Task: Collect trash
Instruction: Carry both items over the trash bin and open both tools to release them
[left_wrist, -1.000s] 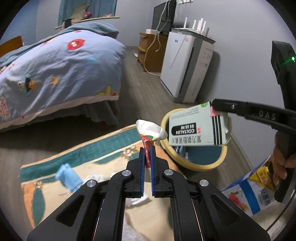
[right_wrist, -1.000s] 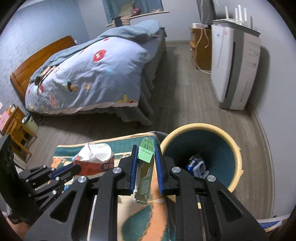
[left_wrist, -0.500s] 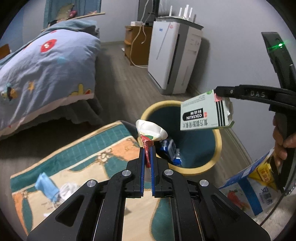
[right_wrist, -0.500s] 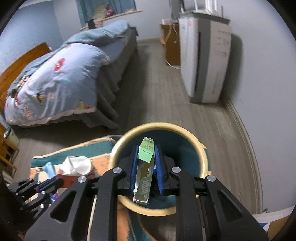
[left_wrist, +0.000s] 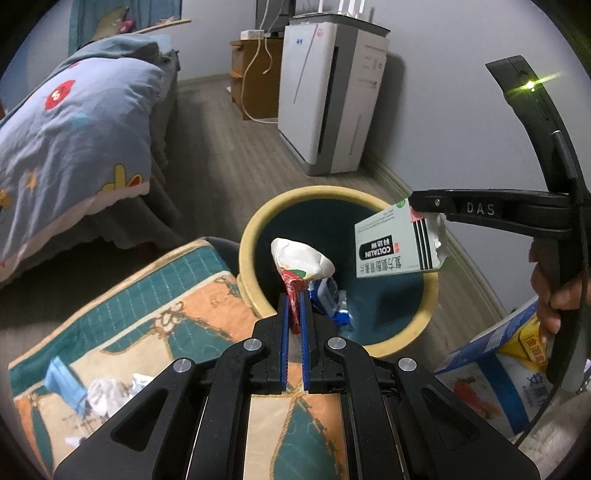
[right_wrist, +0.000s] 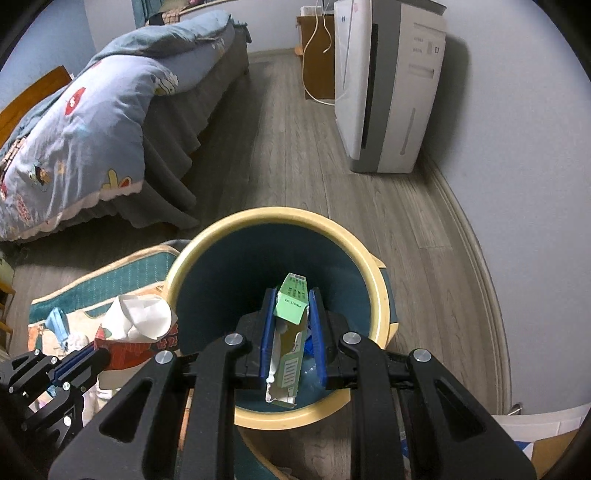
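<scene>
My left gripper (left_wrist: 294, 295) is shut on a crushed red-and-white paper cup (left_wrist: 301, 264), which hangs over the near rim of the round bin (left_wrist: 251, 236). In the right wrist view the same cup (right_wrist: 138, 321) shows at the left, pinched in the left gripper (right_wrist: 99, 356). My right gripper (right_wrist: 291, 299) is shut on a pale green medicine box (right_wrist: 291, 306), held above the open bin (right_wrist: 373, 266). From the left wrist that box (left_wrist: 395, 243) hangs over the bin's right side in the right gripper (left_wrist: 413, 206). Blue-and-white wrappers (left_wrist: 332, 299) lie in the bin.
A patterned rug (left_wrist: 159, 321) lies left of the bin with a blue scrap (left_wrist: 61, 376) and white tissue (left_wrist: 107, 395) on it. A bed (right_wrist: 74, 122) stands at the left, a white air purifier (right_wrist: 388, 85) by the far wall. A printed carton (left_wrist: 491, 369) sits at the right.
Both grippers have moved forward and down toward the bin with their loads. The bin now lies right beneath the cup and the box. Neither grip has altered.
</scene>
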